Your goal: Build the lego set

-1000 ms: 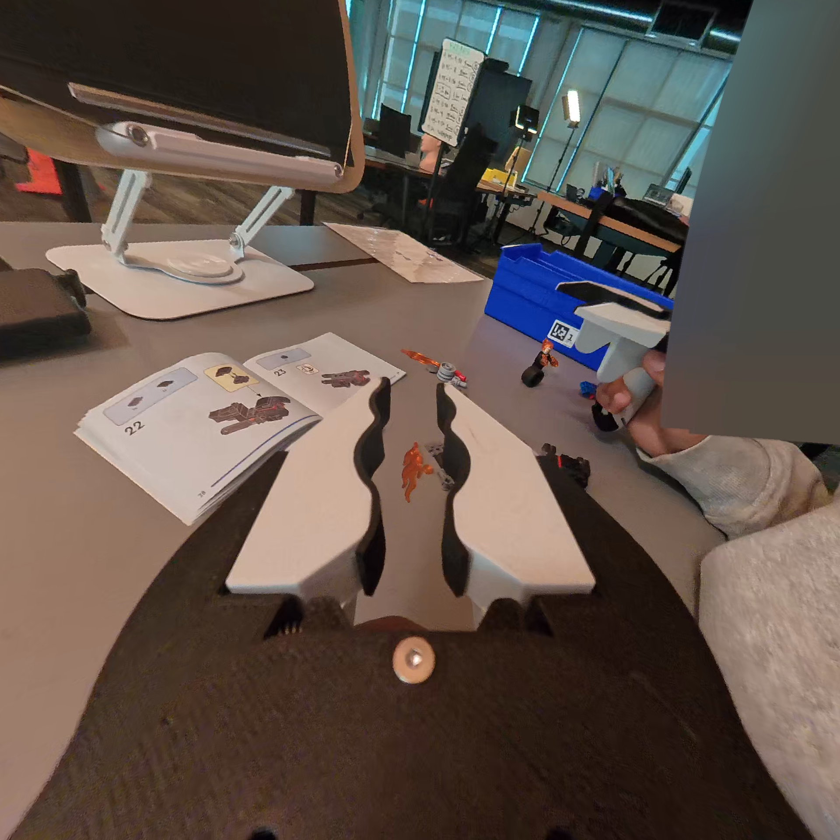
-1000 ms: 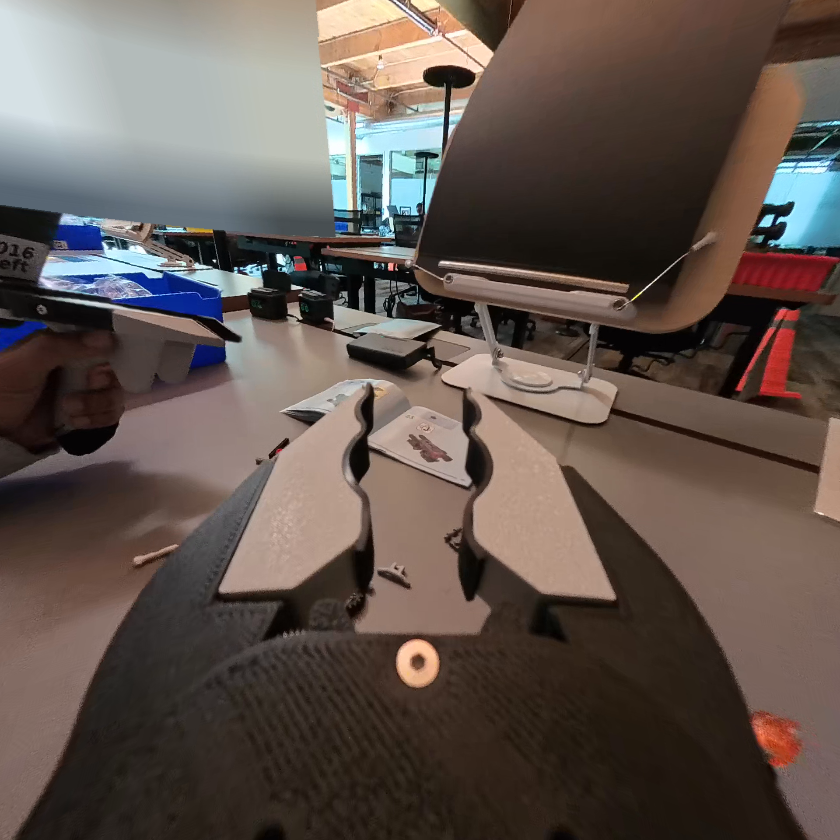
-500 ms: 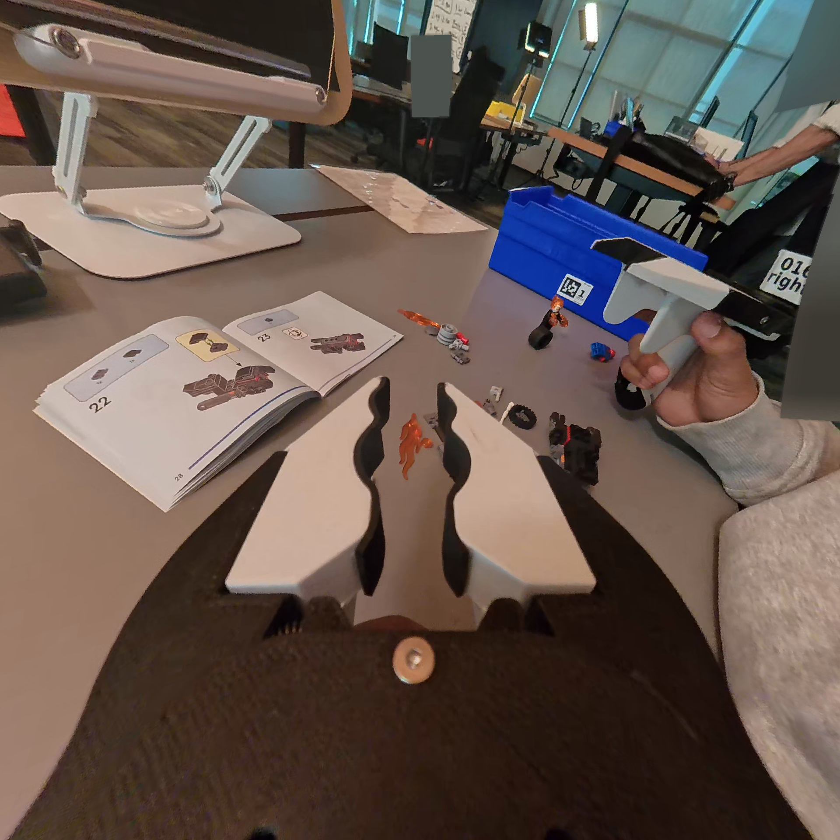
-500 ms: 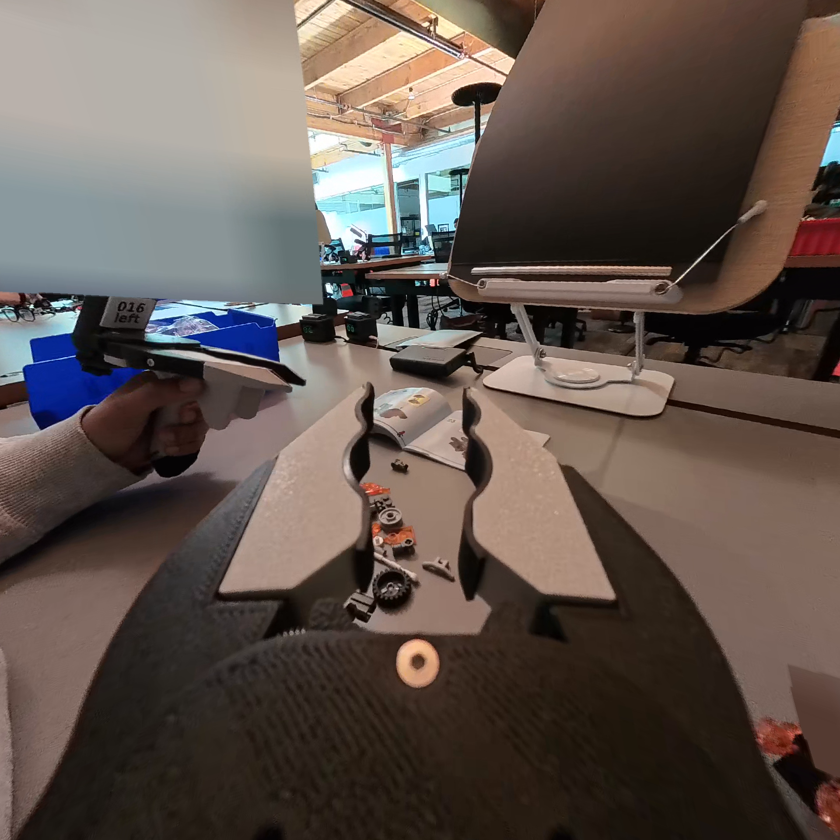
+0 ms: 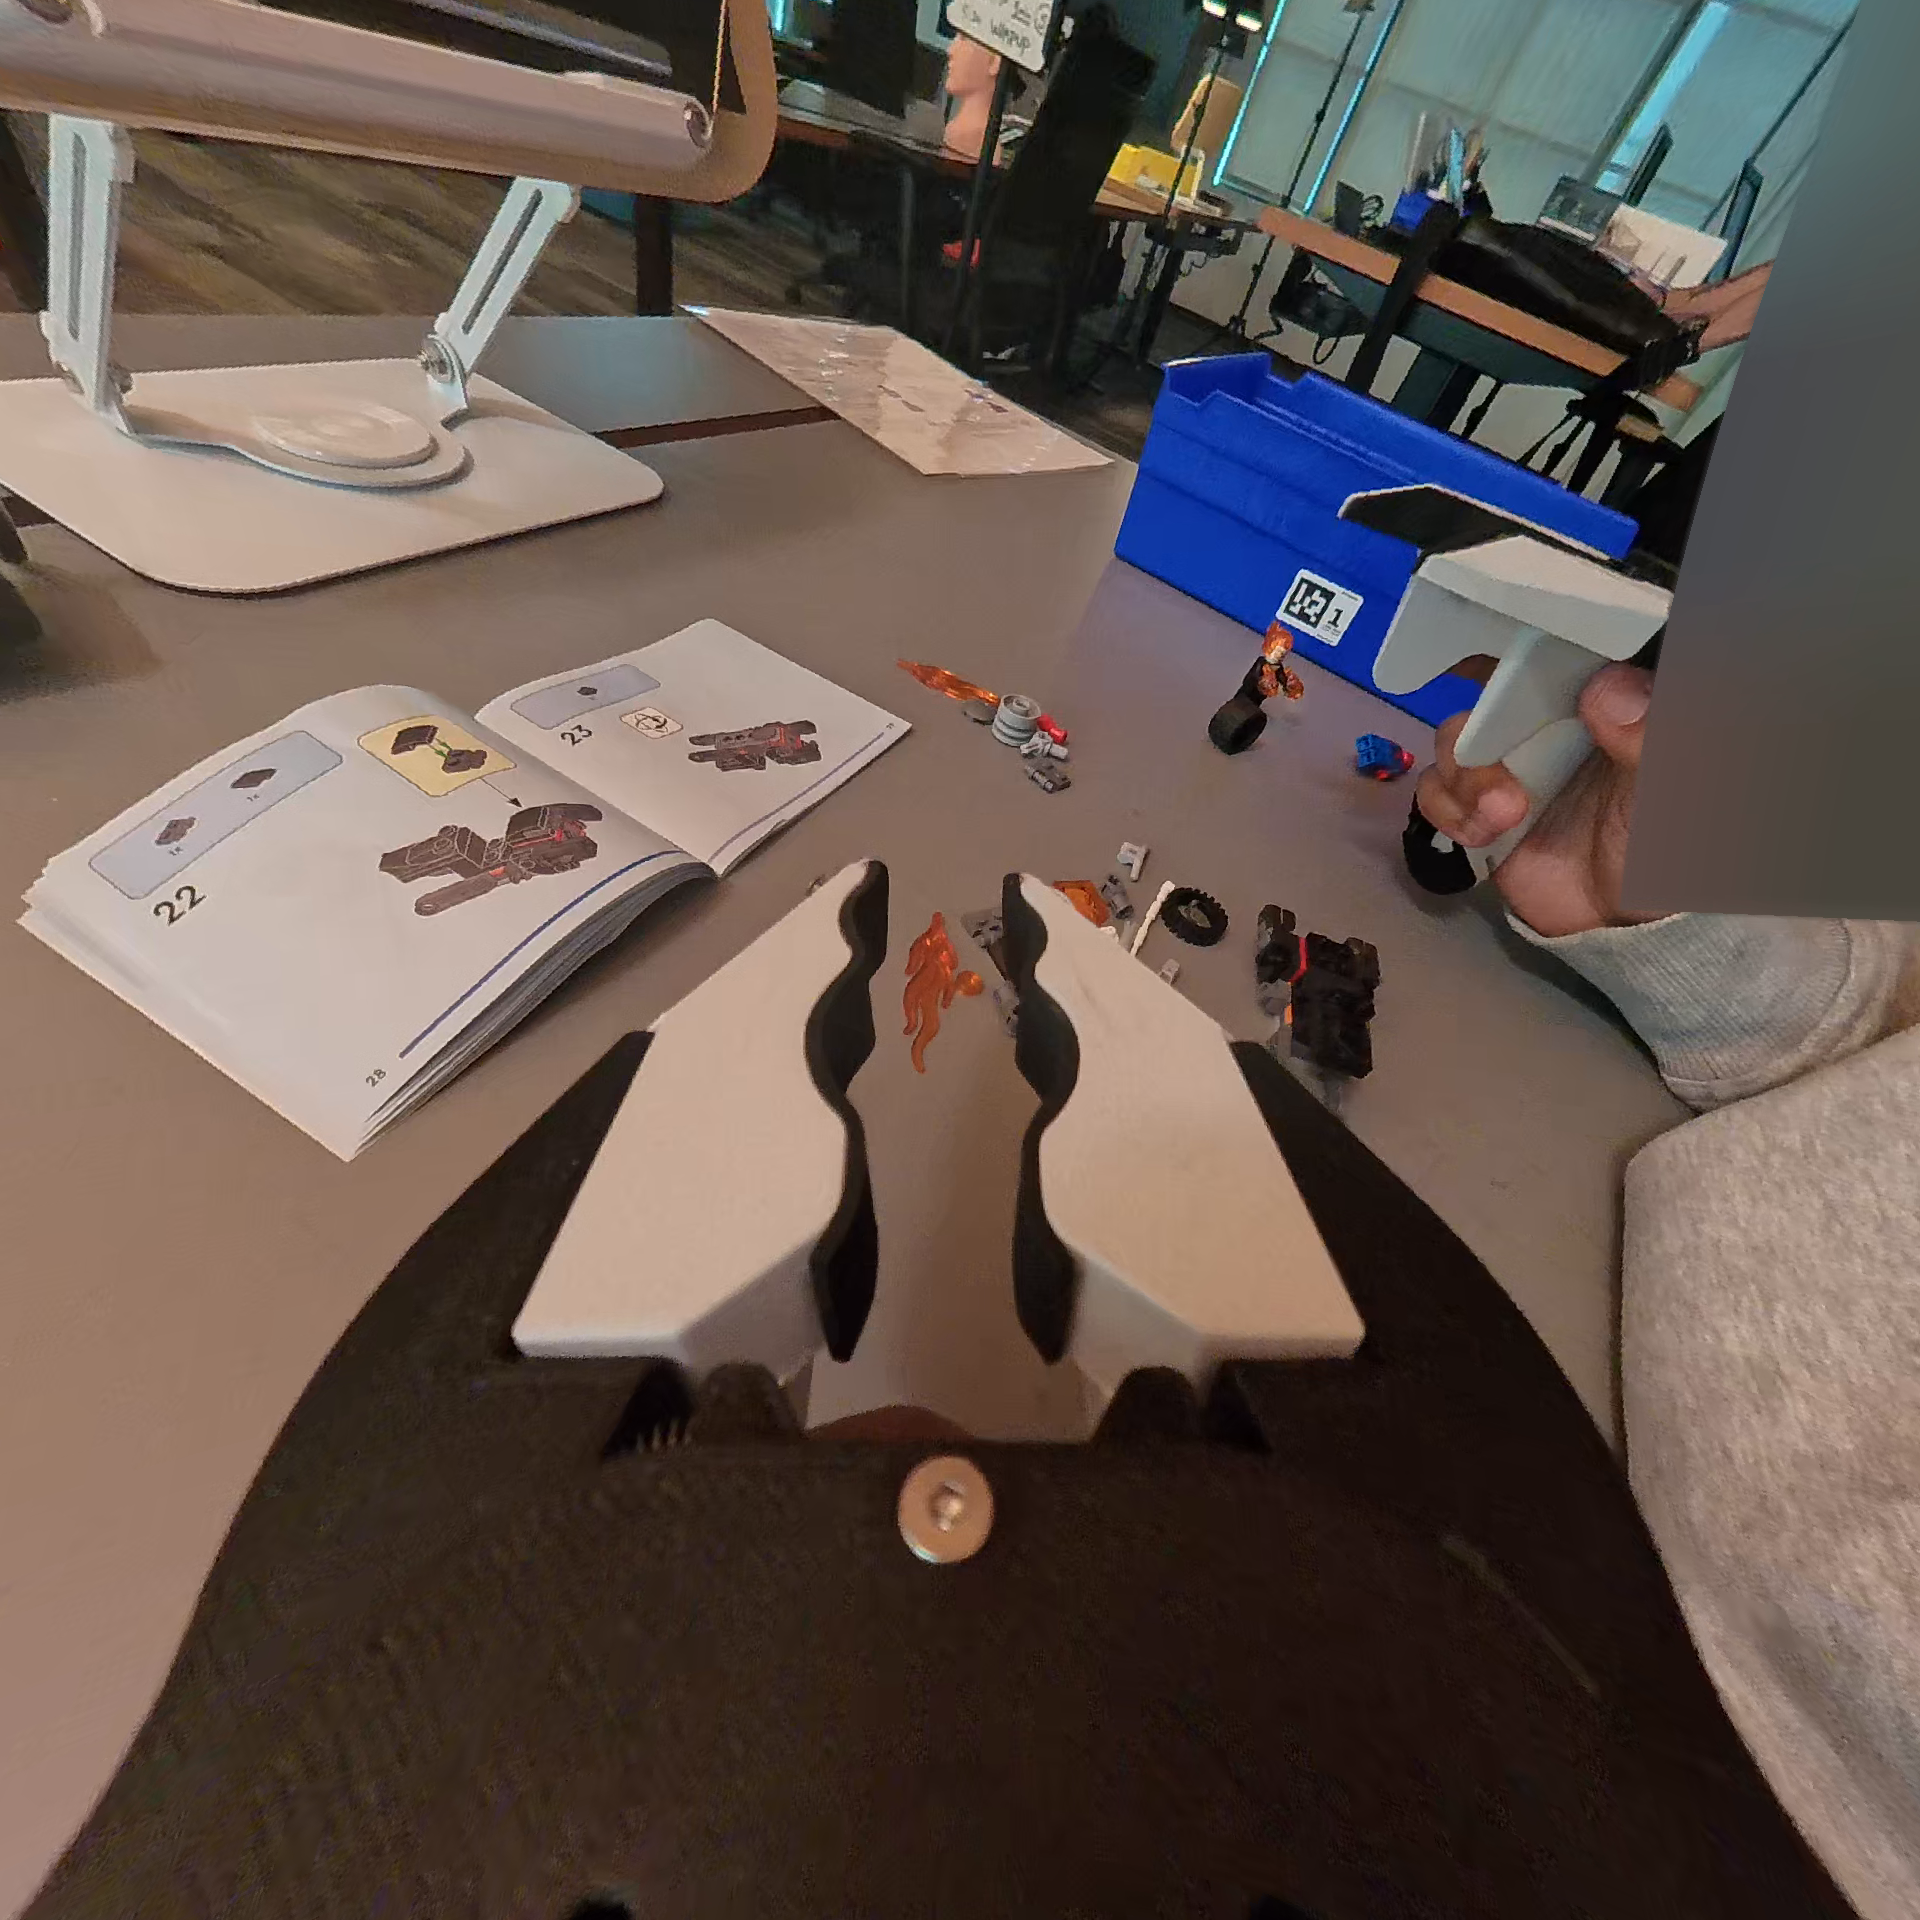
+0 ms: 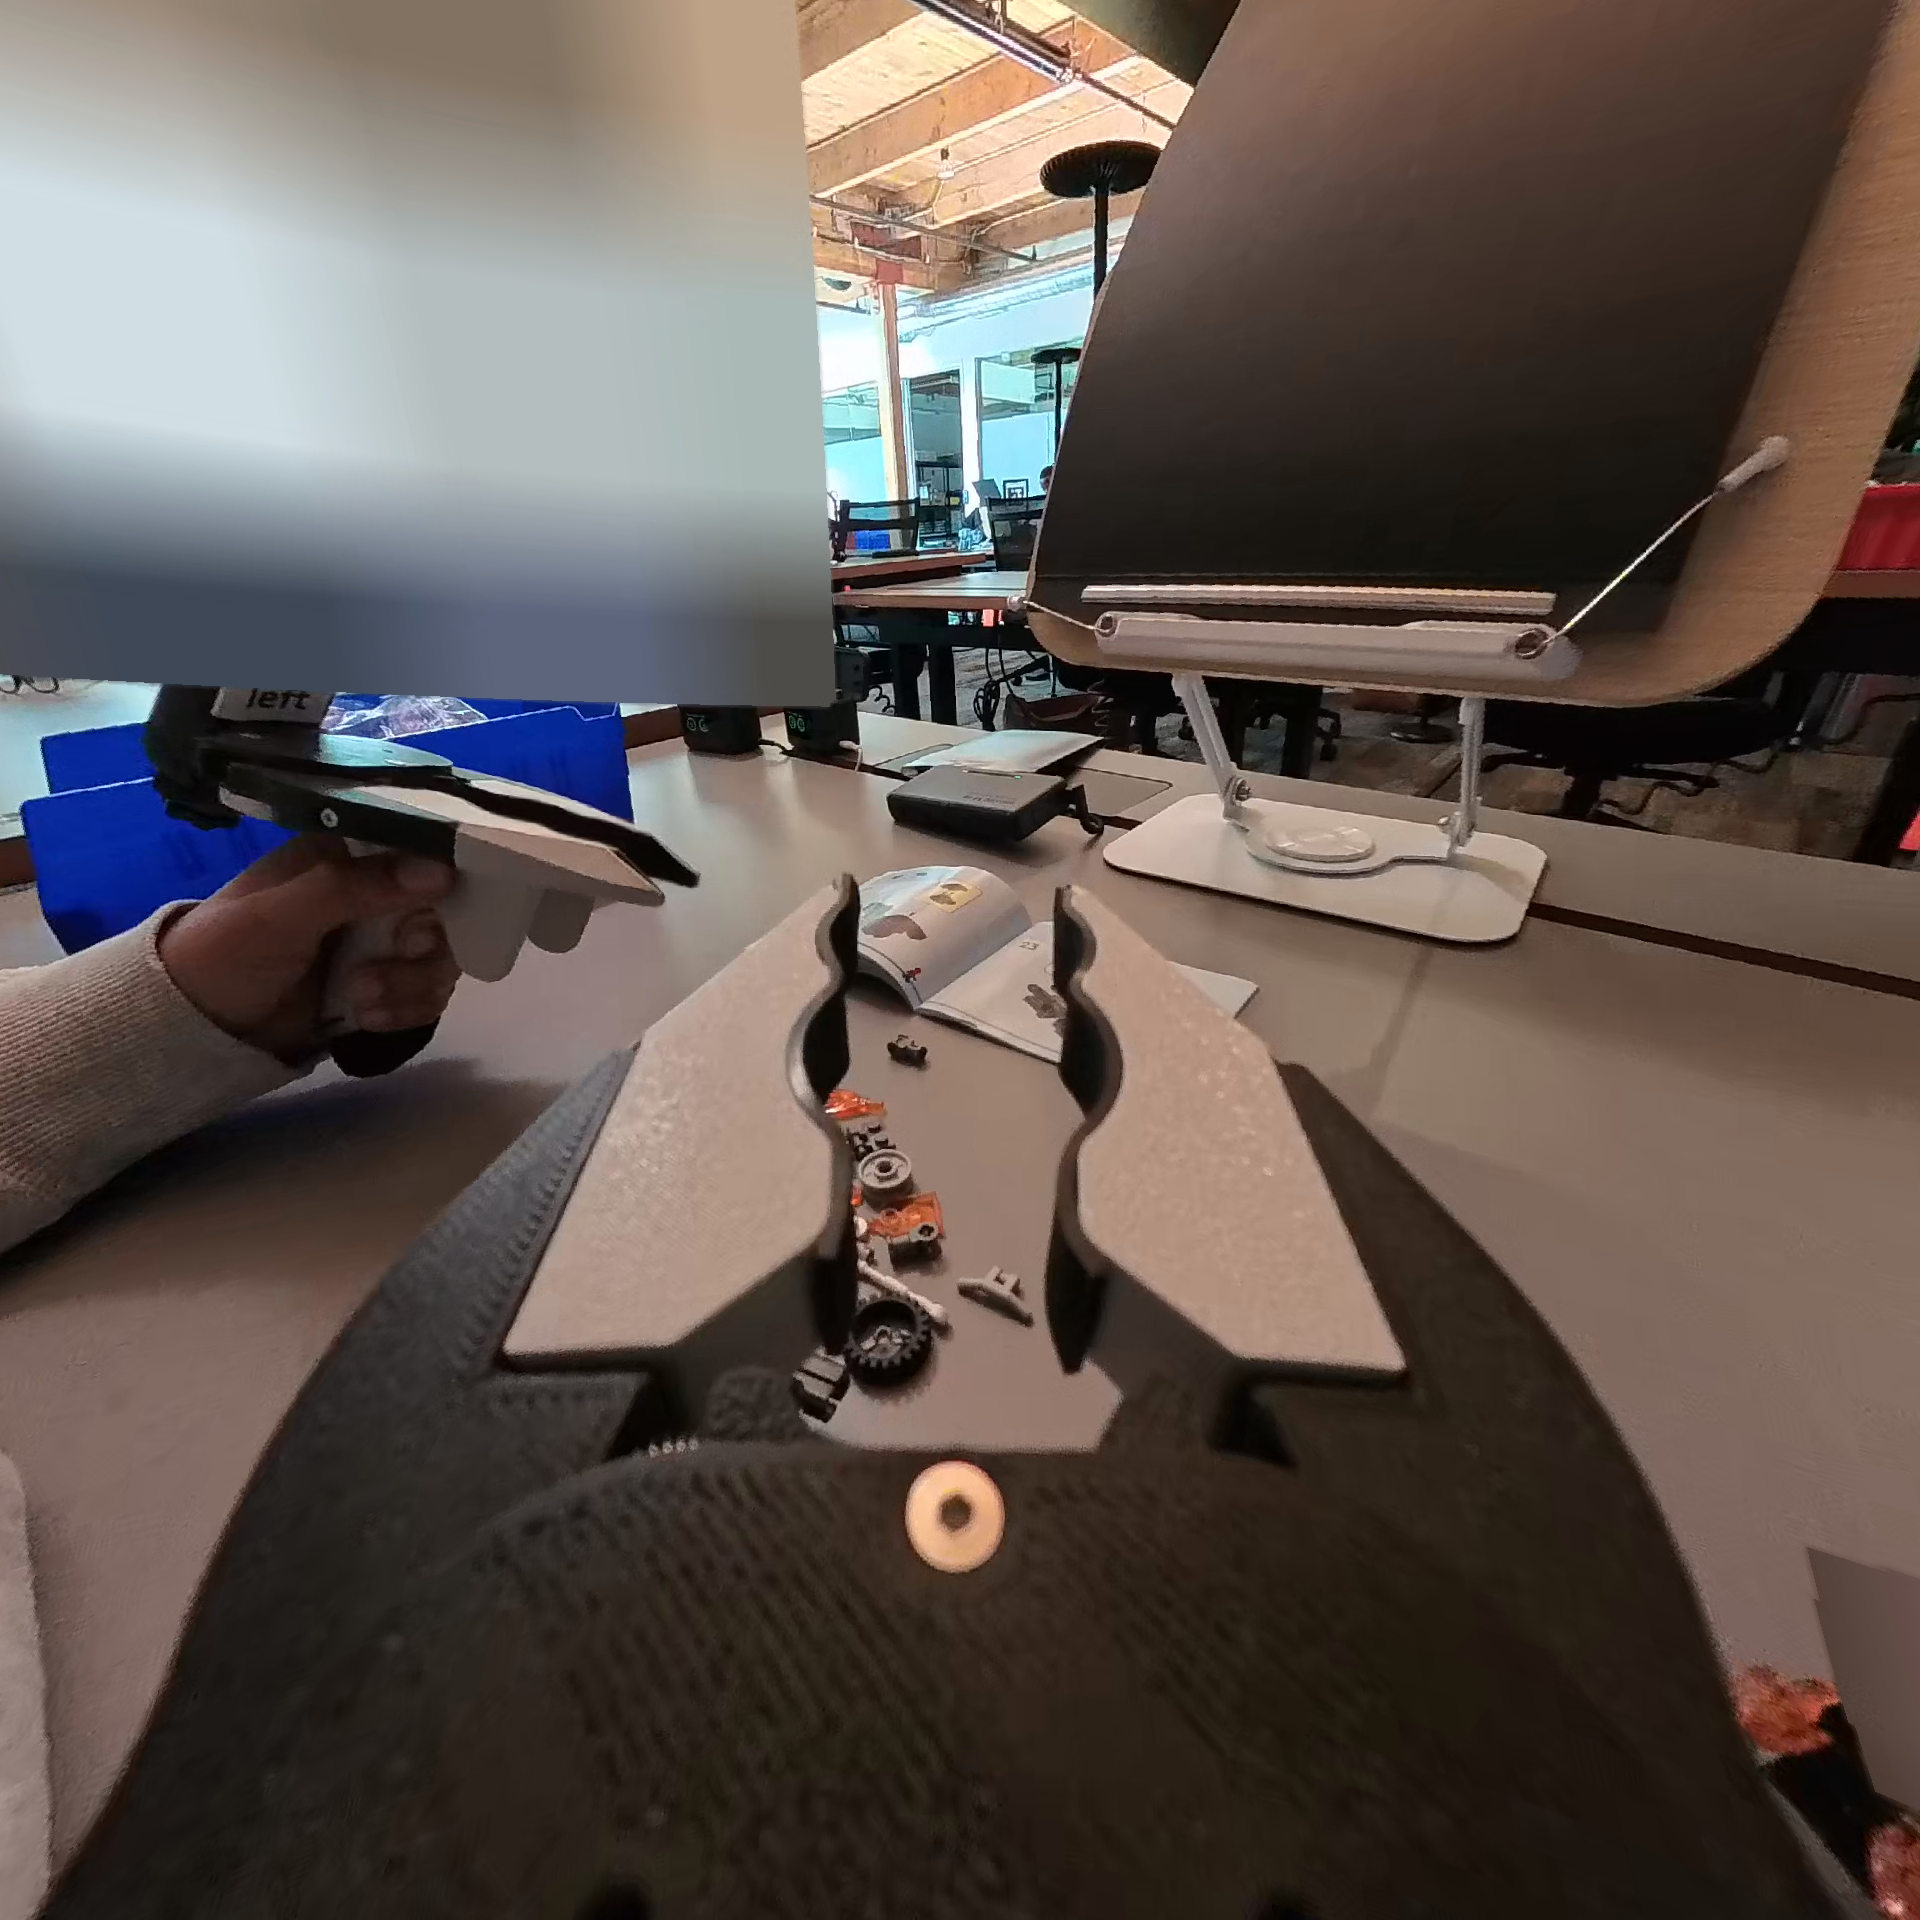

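Loose lego parts lie on the grey table (image 5: 312,1299). An orange flame piece (image 5: 932,982) lies between the tips of my left gripper (image 5: 943,883), which is open and empty above the table. A black partly built model (image 5: 1320,997), a small black tyre (image 5: 1193,918) and a minifigure on a wheel (image 5: 1255,696) lie to its right. An open instruction booklet (image 5: 416,862) lies to the left. My right gripper (image 6: 951,899) is open and empty over orange and grey parts (image 6: 899,1195) and a black tyre (image 6: 885,1340).
A blue bin (image 5: 1299,488) stands at the back right. A white stand (image 5: 312,468) holding a dark board stands at the back left. A black box (image 6: 977,802) lies behind the booklet. A person's hand (image 5: 1538,831) holds the other gripper. Left tips to right tips: about 15 cm.
My left gripper has drawn back and tilted down a little, so more parts show at its right. My right gripper has swung over the pile of parts, which now lies between its fingers.
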